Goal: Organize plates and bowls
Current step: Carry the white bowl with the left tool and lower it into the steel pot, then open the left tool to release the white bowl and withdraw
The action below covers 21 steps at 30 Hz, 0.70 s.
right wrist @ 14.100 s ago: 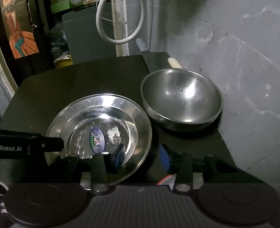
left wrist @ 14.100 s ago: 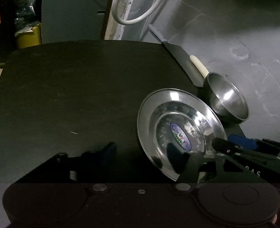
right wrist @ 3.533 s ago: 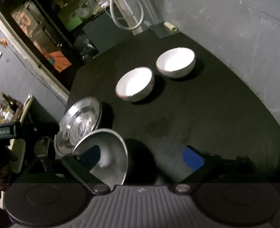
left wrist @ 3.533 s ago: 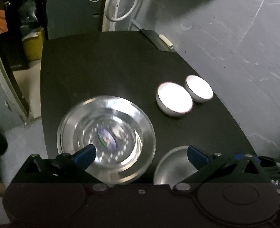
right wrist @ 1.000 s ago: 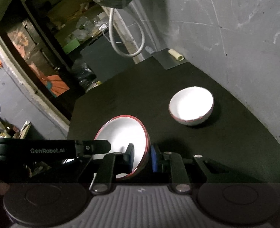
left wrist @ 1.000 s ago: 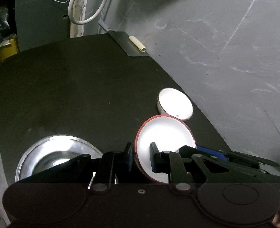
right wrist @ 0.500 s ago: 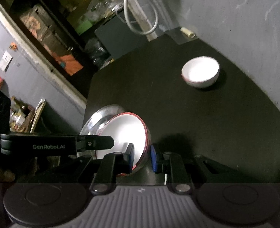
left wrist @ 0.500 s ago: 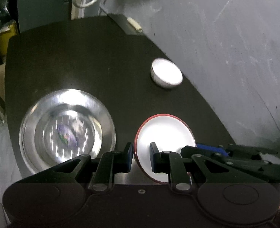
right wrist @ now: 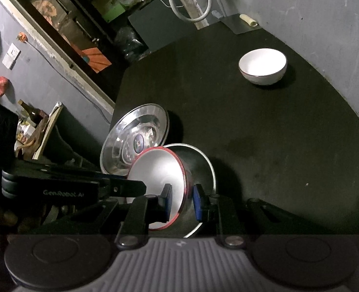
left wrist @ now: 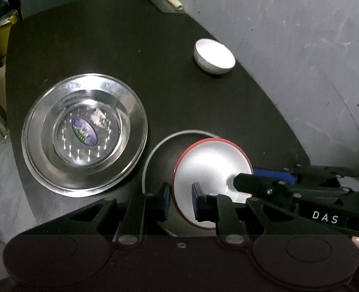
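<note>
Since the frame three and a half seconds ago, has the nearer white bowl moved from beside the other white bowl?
Yes. The red-rimmed bowl is now off the table, apart from the second white bowl, above the steel bowl beside the steel plate.

Dim room; black table (left wrist: 106,36) against cracked grey wall (left wrist: 301,24).

Red-rimmed white bowl (left wrist: 211,163), silver steel plate (left wrist: 84,131), black table (left wrist: 155,60), blue-padded tongs (left wrist: 180,200).

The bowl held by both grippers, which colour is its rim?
Red, around a white inside. The bowl shows it best in the left wrist view.
</note>
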Tool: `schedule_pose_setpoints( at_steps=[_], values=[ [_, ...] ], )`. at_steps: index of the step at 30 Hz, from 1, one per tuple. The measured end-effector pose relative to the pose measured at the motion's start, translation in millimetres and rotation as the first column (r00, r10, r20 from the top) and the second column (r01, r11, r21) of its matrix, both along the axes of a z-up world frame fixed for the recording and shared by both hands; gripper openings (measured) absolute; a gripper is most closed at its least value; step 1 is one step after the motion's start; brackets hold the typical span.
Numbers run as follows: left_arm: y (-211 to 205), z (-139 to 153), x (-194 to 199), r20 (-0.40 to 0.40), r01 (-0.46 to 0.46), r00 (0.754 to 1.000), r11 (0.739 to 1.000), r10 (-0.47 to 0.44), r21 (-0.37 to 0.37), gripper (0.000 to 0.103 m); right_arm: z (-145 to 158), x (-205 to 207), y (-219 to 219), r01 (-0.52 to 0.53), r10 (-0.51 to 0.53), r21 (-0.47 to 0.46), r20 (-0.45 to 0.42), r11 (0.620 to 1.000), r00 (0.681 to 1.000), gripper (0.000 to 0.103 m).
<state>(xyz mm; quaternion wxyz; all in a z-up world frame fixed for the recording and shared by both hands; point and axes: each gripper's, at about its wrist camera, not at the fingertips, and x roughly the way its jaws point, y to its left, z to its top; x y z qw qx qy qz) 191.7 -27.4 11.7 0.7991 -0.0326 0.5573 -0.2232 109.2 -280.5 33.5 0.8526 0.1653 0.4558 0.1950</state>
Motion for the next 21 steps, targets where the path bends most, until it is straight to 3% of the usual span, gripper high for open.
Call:
schedule_pose_setpoints(
  at_steps=[21],
  values=[
    [-1, -12, 3, -0.065, 0.003, 0.998, 0.999, -0.001, 0.043, 0.02, -10, 10, 10, -0.022, 0.02, -0.042, -0.036, 0.999, 0.999, 0.021]
  ],
)
